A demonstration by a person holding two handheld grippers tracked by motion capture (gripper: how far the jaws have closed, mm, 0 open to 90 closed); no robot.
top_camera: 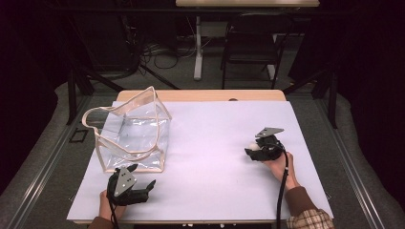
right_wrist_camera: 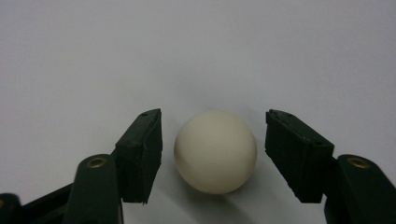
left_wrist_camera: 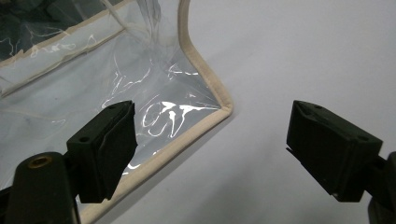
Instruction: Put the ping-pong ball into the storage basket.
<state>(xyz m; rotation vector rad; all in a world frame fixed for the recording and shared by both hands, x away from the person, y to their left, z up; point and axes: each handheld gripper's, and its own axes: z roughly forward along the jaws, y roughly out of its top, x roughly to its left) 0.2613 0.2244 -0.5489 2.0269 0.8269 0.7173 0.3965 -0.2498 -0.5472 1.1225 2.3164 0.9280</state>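
The table (top_camera: 267,95) carries a pale lilac sheet (top_camera: 215,157) that covers nearly all of its top; a strip of bare wood shows along the far edge. On the sheet's far left corner stands a clear plastic bag (top_camera: 131,131) with beige trim, upright and open at the top; in the left gripper view one trimmed bottom corner of the bag (left_wrist_camera: 187,93) lies just ahead of your jaws. Your left gripper (top_camera: 143,188) rests on the sheet just in front of the bag, jaws spread wide with nothing between them; one jaw overlaps the bag's edge in its own view, though contact cannot be told. Your right gripper (top_camera: 252,151) lies at the right of the sheet, well apart from the bag. In the right gripper view a cream ball (right_wrist_camera: 215,151) sits on the sheet between the jaws, which flank it closely on both sides with a narrow gap left at each pad: the ball is bracketed, not clamped.
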